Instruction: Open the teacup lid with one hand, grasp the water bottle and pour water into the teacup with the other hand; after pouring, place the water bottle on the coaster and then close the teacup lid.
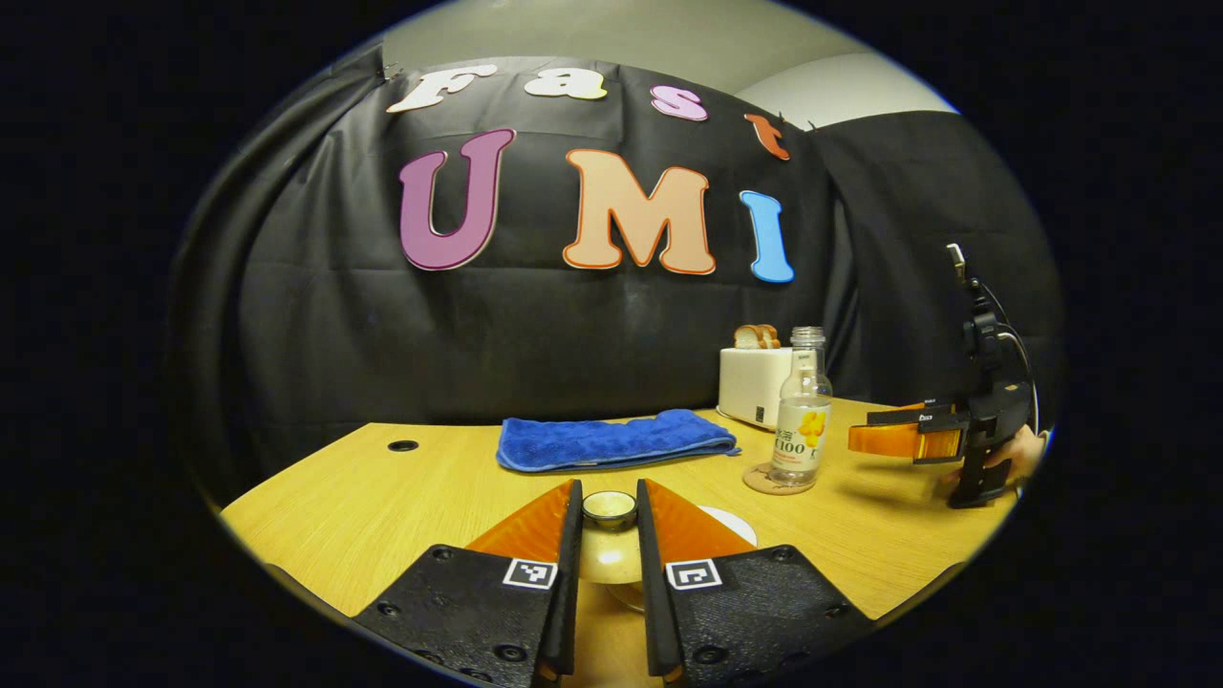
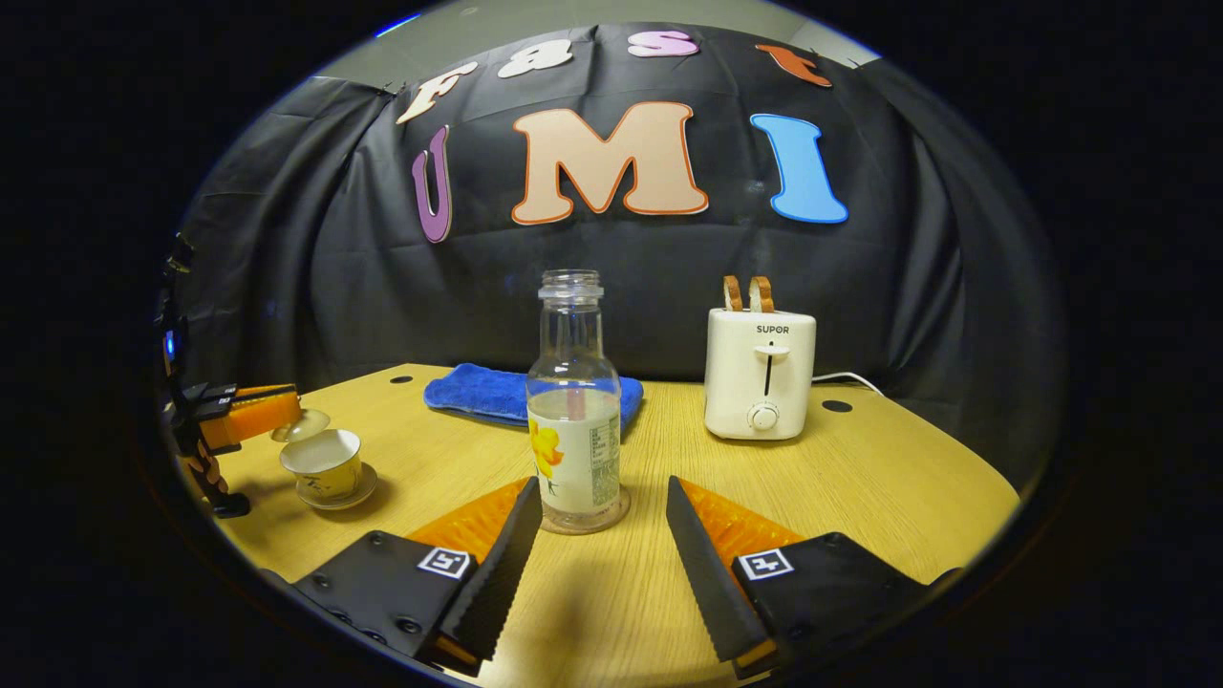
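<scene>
Lid (image 1: 610,509) sits low centre in the left gripper view, clamped by its knob between the left gripper (image 1: 609,521) fingers and held just above the cup (image 2: 325,463), which stands uncovered on its saucer (image 2: 336,497) at lower left of the right gripper view. Likely it is held off so water can go in. Right gripper (image 2: 597,530) is spread wide, short of the bottle (image 2: 573,420) on its coaster (image 1: 764,481) — nothing between. Farther back lie a blue towel (image 1: 611,440) and a toaster (image 2: 761,373), well clear.
</scene>
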The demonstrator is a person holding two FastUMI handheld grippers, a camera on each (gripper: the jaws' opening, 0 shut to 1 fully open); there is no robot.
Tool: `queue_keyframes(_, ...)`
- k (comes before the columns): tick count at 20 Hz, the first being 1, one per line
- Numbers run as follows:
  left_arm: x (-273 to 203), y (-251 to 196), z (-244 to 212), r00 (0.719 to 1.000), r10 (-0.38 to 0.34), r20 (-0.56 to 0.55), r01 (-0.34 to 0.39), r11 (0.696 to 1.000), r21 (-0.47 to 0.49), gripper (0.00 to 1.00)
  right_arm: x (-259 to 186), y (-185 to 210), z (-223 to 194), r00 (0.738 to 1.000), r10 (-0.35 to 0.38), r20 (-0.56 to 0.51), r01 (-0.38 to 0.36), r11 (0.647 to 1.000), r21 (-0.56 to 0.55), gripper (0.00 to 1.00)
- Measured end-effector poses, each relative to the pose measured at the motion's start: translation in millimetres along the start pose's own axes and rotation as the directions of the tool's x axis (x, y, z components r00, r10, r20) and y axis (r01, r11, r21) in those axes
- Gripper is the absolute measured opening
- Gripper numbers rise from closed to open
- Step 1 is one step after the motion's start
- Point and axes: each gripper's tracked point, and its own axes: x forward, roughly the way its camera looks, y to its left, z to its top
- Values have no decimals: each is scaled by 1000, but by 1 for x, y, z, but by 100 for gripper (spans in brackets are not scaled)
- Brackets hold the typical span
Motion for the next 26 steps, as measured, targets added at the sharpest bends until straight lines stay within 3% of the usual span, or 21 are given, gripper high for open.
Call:
queue_keyframes(2, 4, -11, -1, 999, -48, -5, 48, 999, 6, 27, -3, -2, 1, 1000, -1, 7, 1, 1000, -1, 90)
queue_keyframes(6, 8, -22, -6, 994, -99, -41, 101, 994, 31, 27, -12, 1, 3, 999, 0, 32, 0, 1000, -11, 81)
queue_keyframes(7, 8, -22, -7, 993, -105, -51, 106, 994, 34, 27, -14, 0, 3, 999, -1, 36, 1, 1000, -8, 86)
queue_keyframes(10, 9, -26, -10, 991, -117, -72, 121, 992, 42, 27, -23, -4, 7, 998, -14, 65, 13, 1000, 6, 85)
queue_keyframes(11, 10, -27, -10, 989, -124, -78, 128, 991, 44, 27, -25, -4, 9, 997, -17, 79, 16, 1000, 5, 81)
queue_keyframes(12, 11, -29, -11, 988, -131, -84, 135, 990, 49, 27, -29, -5, 10, 996, -20, 92, 20, 1000, 4, 85)
queue_keyframes(13, 11, -31, -12, 986, -140, -91, 145, 988, 52, 27, -31, -6, 11, 995, -23, 102, 23, 1000, 4, 81)
queue_keyframes(15, 12, -35, -15, 981, -160, -108, 167, 984, 62, 27, -35, -8, 13, 993, -26, 115, 25, 1000, 7, 85)
queue_keyframes(18, 12, -35, -17, 979, -158, -125, 168, 983, 72, 27, -38, -8, 13, 992, -26, 120, 25, 1000, 13, 89)
queue_keyframes(19, 12, -35, -16, 980, -157, -123, 166, 983, 72, 27, -38, -8, 14, 992, -28, 122, 26, 1000, 13, 85)
queue_keyframes(26, 12, -31, -18, 983, -129, -131, 140, 987, 74, 31, -38, -11, 15, 991, -40, 130, 38, 999, 16, 85)
